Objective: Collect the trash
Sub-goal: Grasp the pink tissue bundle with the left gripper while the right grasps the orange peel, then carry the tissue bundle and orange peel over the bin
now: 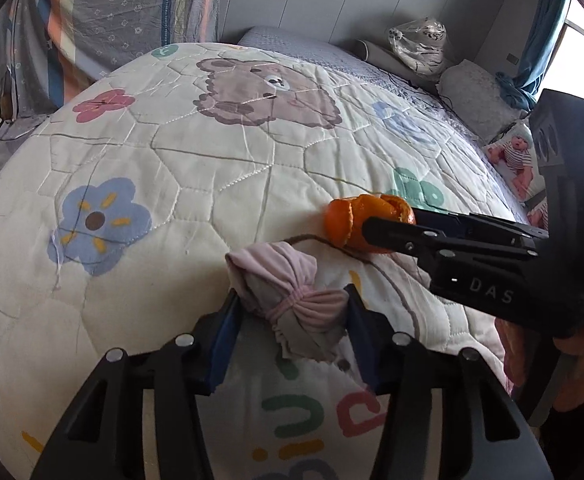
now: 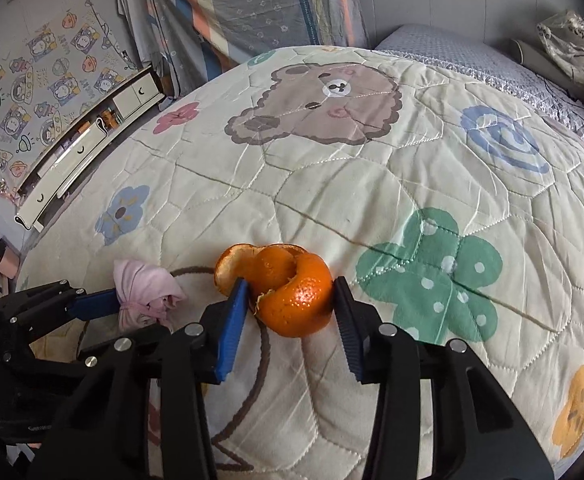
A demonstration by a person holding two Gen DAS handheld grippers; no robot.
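Left claw [image 1: 292, 300] at 6 o'clock straddles the pink cloth bundle [image 1: 279, 280] on the quilted bed [image 1: 151, 140], blue pads seemingly touching its sides; firm pinch or not, can't tell. At 3 o'clock of the bundle, right claw [image 2: 289, 300] brackets the orange peel [image 2: 279, 288], left pad touching, right pad at or just off the rind, so not clamped. Step looks like grasp on both trash items; next: finish closing, lift clear, no bin in view.
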